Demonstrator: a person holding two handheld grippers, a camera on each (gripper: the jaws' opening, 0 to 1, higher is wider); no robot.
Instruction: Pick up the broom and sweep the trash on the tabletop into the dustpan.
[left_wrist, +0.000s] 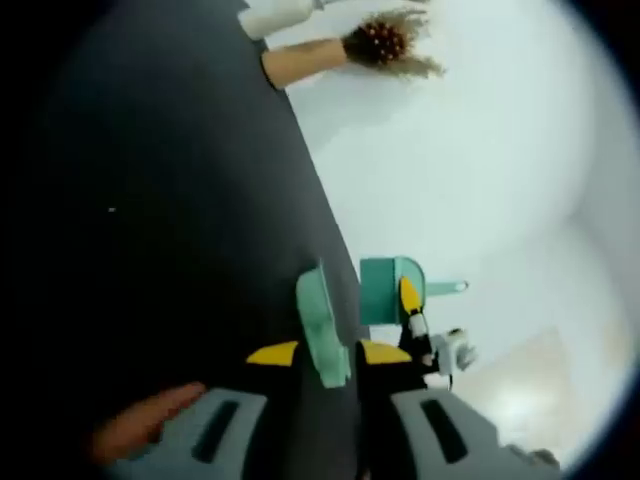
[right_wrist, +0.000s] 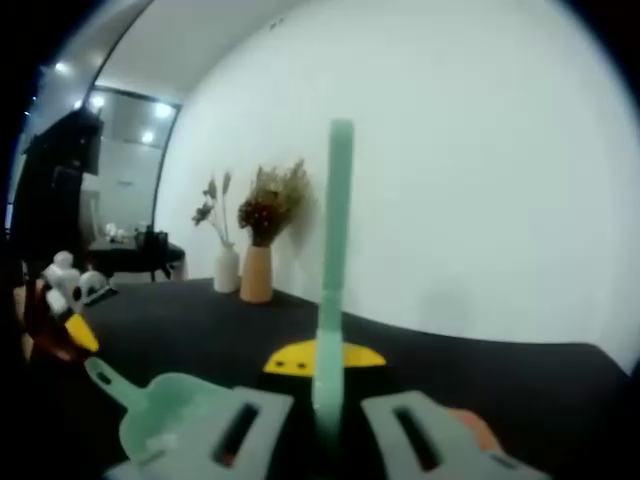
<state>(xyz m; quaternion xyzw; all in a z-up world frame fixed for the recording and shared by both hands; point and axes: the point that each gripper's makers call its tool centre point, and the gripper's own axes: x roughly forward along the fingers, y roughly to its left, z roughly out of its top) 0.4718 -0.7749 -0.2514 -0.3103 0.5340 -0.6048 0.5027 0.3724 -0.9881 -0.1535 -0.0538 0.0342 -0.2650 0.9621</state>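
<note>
Right gripper (right_wrist: 325, 425) pinching the upright broom (right_wrist: 337, 260) handle; left gripper (left_wrist: 325, 370) pinching the dustpan (left_wrist: 322, 325).

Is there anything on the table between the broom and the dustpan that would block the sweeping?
Nothing visible does. The broom, held in the right gripper, and the dustpan are close together, with bare black tabletop around them. The vases stand far back by the wall.

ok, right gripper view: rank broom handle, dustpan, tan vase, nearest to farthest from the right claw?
1. Broom handle: between the right claw's jaws, upright.
2. Dustpan: just left, on the dark table.
3. Tan vase: far back left, by the wall.
</note>
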